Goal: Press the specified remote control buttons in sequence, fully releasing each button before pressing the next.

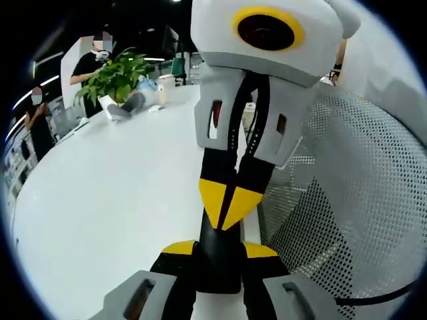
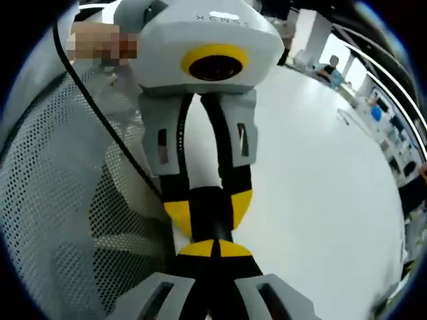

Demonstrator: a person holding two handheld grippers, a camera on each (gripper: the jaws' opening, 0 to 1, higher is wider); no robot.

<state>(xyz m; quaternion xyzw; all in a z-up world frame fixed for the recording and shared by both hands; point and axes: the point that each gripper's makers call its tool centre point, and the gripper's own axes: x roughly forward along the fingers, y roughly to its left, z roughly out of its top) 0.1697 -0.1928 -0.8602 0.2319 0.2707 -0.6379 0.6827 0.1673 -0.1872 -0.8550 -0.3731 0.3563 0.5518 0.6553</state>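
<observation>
Remote control (image 1: 216, 270): slim black body, clamped edgewise between the left gripper (image 1: 217, 248) fingers, which are closed on it. The held end projects forward past those fingers.

Right gripper (image 1: 228, 203): fingers shut together with nothing between them. Their yellow tips meet the remote's exposed face just ahead of the left fingers. The right gripper view shows the same contact from the opposite side. No buttons are legible in either view.

Step, by judgement: one press in the sequence is under way, or the tips are resting at touch. Which button is under them cannot be told. The next move calls for lifting the closed tips fully clear of the face, then shifting along the remote to the next button while the left grip stays steady.

Counter (image 1: 107, 220): white and bare, with wide open room to the outer side of the left fingers.

Mesh chair (image 1: 347, 187): close on the other side, just past the counter edge. A black cable (image 2: 100, 113) crosses it, so sideways room there is tight.

Potted plant (image 1: 117, 77): far beyond the fingers, with people standing behind it.
</observation>
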